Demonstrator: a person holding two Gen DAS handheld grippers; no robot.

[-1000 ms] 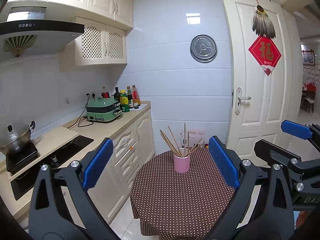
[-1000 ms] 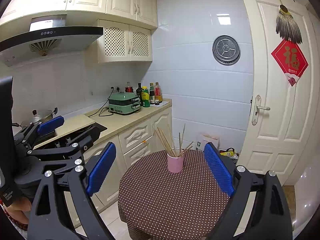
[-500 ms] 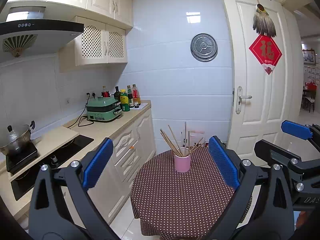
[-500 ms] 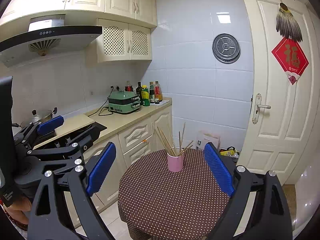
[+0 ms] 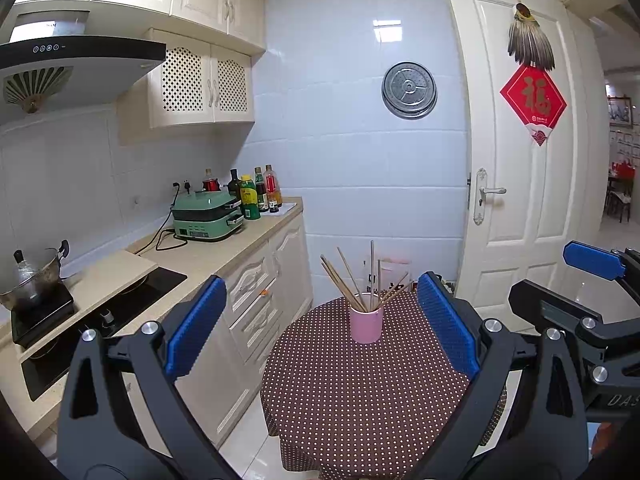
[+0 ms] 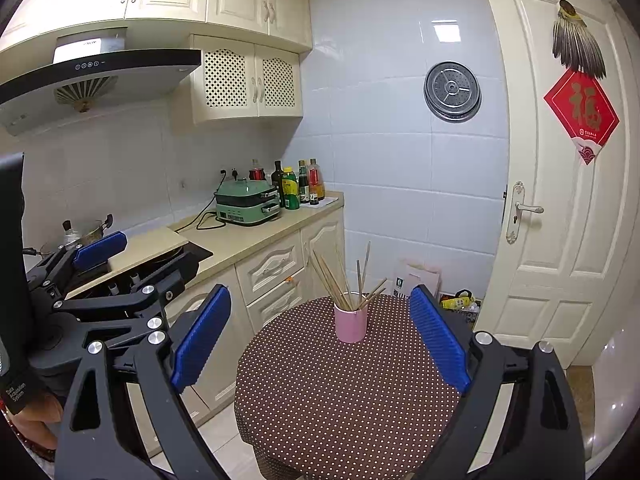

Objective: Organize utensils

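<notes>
A pink cup [image 5: 366, 325] stands upright near the far edge of a round table with a brown dotted cloth [image 5: 360, 400]. Several wooden chopsticks [image 5: 348, 280] stick out of it, fanned apart. The cup [image 6: 350, 323] and chopsticks [image 6: 336, 280] also show in the right wrist view. My left gripper [image 5: 320, 324] is open and empty, held well short of the cup. My right gripper [image 6: 318, 332] is open and empty, also short of the cup. The left gripper shows at the left of the right wrist view [image 6: 100, 246].
A kitchen counter [image 5: 208, 256] runs along the left with a cooktop [image 5: 100, 312], a pot [image 5: 32, 280], a green appliance [image 5: 206, 216] and bottles [image 5: 256, 192]. A white door [image 5: 520, 184] stands at the right. Bags and a yellow item [image 6: 456, 302] lie on the floor behind the table.
Both views have barely shifted; the cup and chopsticks stay in place and both grippers stay open.
</notes>
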